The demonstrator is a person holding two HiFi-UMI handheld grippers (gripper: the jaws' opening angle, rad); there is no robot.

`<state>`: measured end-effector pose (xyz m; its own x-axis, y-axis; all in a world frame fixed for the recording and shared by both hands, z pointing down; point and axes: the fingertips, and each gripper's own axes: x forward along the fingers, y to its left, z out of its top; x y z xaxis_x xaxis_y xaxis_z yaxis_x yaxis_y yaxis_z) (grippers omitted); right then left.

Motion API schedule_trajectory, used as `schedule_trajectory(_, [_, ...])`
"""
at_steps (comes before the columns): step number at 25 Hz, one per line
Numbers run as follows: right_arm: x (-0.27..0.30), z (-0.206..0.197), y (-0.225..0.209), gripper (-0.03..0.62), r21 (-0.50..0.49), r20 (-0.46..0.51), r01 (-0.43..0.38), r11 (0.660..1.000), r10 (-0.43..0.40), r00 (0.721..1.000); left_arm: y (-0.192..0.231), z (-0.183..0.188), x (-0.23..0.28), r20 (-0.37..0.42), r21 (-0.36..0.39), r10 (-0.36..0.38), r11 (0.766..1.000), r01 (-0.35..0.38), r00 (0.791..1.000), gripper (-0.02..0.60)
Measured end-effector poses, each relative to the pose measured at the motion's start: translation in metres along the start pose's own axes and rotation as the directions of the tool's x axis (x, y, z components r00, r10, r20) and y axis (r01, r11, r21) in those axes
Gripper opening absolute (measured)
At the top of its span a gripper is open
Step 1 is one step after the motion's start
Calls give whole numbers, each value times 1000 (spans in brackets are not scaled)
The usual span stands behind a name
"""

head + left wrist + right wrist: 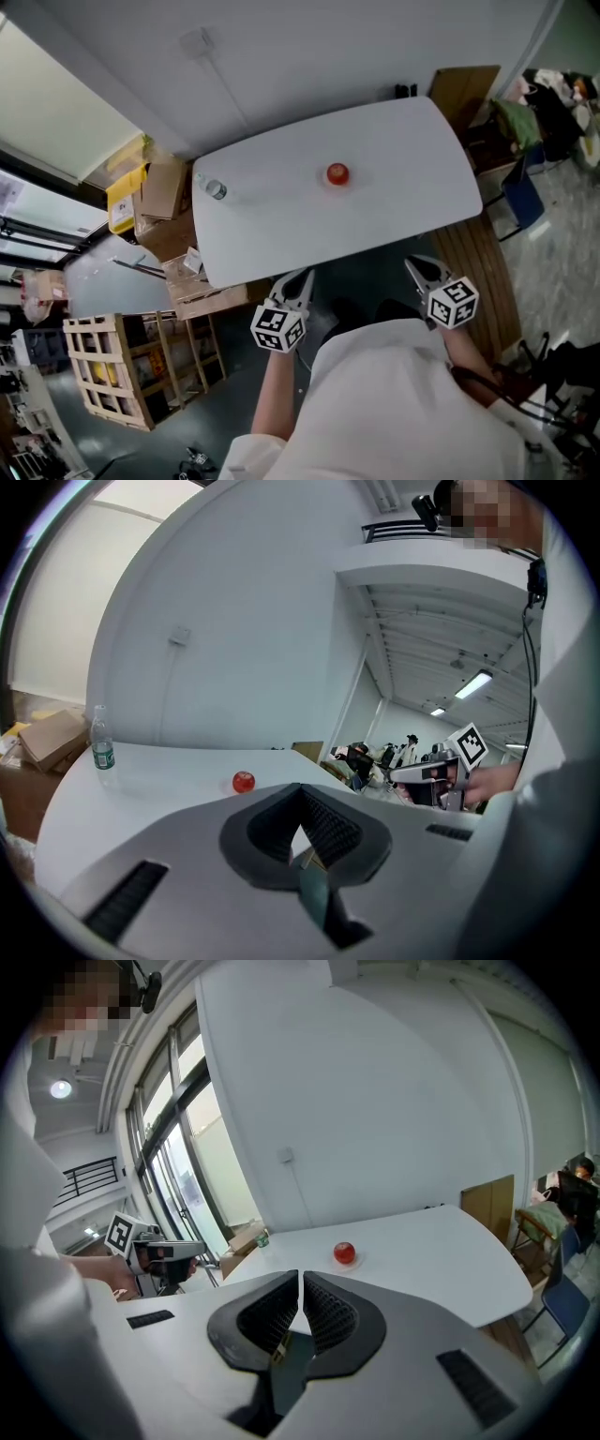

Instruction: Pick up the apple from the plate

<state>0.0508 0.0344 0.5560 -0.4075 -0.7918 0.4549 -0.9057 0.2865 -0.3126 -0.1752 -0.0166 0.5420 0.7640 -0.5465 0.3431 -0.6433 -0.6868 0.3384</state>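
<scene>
A small red apple (337, 173) sits on a pale plate (324, 182) near the middle of the white table (394, 150). Both grippers hang short of the table's near edge, well apart from the apple. The left gripper (300, 279) is shut and empty, and the right gripper (418, 267) is also shut with nothing between its jaws. The apple (244, 781) is far ahead in the left gripper view, beyond the closed jaw tips (300, 787). In the right gripper view the apple (344, 1252) lies ahead of the closed tips (300, 1277).
A water bottle (213, 188) stands at the table's left end. Cardboard boxes (167, 192) and a wooden crate (108, 370) crowd the floor on the left. A blue chair (525, 199) and clutter are on the right, with a brown board (463, 89) behind the table.
</scene>
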Motion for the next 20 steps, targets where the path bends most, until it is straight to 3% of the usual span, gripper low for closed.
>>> schedule_trajectory(12, [-5,-1,-4,38,10,-20,41,999,-41,999,-4,-5,25,-20,-11,-60,998,60,998,1])
schedule_trajectory(20, [15,13,-19,38,3,-20,-14,1000,14,1000,-8,4,53,-23,-10,-35,999,34,999,2])
